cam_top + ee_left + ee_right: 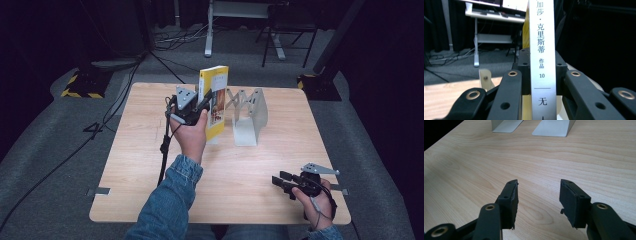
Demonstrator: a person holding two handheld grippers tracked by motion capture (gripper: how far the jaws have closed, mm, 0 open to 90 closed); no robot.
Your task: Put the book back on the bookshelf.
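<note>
Clamped on the spine of the yellow book (216,100), the left gripper (200,107) holds it upright above the table (150,165), toward the far edge and a little left of the middle. In the left gripper view the jaws press on either side of the white spine (541,62), its printed characters running top to bottom between them. The right gripper (282,182) rests near the table's near right corner, well apart from the work, its jaws standing partly spread with nothing between them but bare wood.

As a judgement, the job is about halfway: the book is picked up and stood on end, just beside the left plate of the grey expandable bookend rack (247,117), but it does not yet sit between the plates (whether its lower edge touches the table I cannot tell). What is left is to slide it sideways into the rack and let go.

Its long axis stands vertical, nearly plumb. The spine faces the near edge of the table, toward the person, and the yellow cover faces right, toward the rack.
</note>
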